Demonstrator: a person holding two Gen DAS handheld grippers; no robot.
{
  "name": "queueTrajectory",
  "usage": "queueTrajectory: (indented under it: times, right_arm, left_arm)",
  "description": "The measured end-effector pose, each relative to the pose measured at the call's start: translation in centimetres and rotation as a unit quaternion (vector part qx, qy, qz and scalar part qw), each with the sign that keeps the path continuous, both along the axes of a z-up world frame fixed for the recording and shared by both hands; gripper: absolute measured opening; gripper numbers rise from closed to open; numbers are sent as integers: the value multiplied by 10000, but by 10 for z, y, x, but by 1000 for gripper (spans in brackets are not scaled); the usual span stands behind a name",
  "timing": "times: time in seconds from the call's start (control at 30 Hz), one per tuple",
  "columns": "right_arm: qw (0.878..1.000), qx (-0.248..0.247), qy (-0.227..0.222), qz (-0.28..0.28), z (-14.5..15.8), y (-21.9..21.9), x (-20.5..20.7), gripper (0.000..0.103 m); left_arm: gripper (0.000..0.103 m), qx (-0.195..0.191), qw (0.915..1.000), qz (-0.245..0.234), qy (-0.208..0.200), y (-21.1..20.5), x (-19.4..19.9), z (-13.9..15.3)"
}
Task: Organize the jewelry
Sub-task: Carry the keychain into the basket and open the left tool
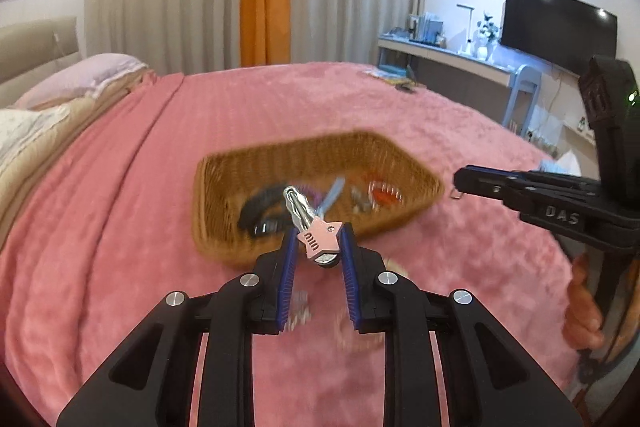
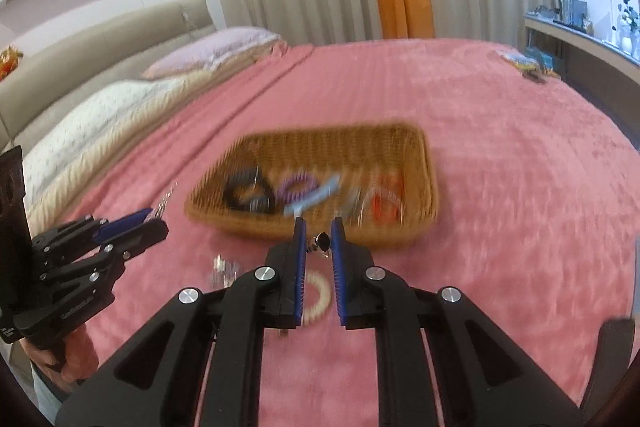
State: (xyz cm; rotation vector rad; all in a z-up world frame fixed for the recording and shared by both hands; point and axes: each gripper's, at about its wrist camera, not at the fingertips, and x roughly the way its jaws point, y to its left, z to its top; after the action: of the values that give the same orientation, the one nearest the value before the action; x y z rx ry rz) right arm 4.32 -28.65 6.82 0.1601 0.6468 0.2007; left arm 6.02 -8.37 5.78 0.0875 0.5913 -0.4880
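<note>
My left gripper (image 1: 319, 247) is shut on a silver hair clip with a pink star plate (image 1: 320, 241), held above the pink bedspread just in front of a wicker basket (image 1: 280, 153). My right gripper (image 2: 319, 239) is shut on a small dark-stoned jewelry piece (image 2: 322, 241), also raised near the basket's (image 2: 340, 141) front rim. The basket holds a black scrunchie (image 2: 248, 193), a purple spiral tie (image 2: 298, 189), a blue clip (image 2: 316, 199) and an orange-red piece (image 2: 384, 205). A cream spiral hair tie (image 2: 318, 293) and a clear piece (image 2: 224, 271) lie on the bed below the grippers.
The pink bedspread (image 1: 120, 227) stretches all around the basket. Pillows (image 2: 120, 107) and a headboard are at the left. A few small items (image 2: 528, 65) lie at the far right corner of the bed. A desk and TV (image 1: 556, 27) stand beyond it.
</note>
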Motion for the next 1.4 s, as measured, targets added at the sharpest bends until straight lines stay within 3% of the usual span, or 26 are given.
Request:
queueTrajectory:
  times: [0.2, 0.4, 0.5, 0.73, 1.17, 1.23, 1.3, 1.33, 1.37, 1.4]
  right_arm:
    - [9998, 177, -63, 4, 5, -4, 49, 10]
    - [9995, 300, 81, -43, -20, -8, 92, 10]
    - [9989, 386, 257, -78, -39, -13, 105, 10]
    - [9970, 412, 643, -96, -66, -20, 121, 11]
    - [9952, 538, 816, -89, -72, -21, 120, 12]
    - [9952, 613, 761, -98, -71, -24, 118, 13]
    - [9954, 689, 657, -88, -67, -26, 115, 22]
    - [9956, 715, 589, -118, -64, -28, 112, 36]
    - [9960, 712, 514, -155, -61, -29, 110, 52]
    - [9964, 696, 443, -176, -58, -29, 107, 53]
  left_arm:
    - [20, 4, 10000, 61, 54, -15, 57, 4]
    - [20, 286, 9994, -100, 159, -49, 91, -24]
    - [20, 229, 9990, -202, 320, -57, 101, -38]
    - [21, 254, 9982, -335, 423, -64, 105, -53]
    - [22, 339, 9967, -483, 556, -69, 106, -63]
    - [28, 296, 9964, -526, 587, -68, 106, -62]
    - [43, 212, 9966, -554, 564, -66, 103, -60]
    - [52, 190, 9969, -545, 532, -65, 101, -59]
    - [54, 162, 9972, -548, 477, -64, 98, -57]
    - [55, 130, 9974, -576, 420, -63, 95, -54]
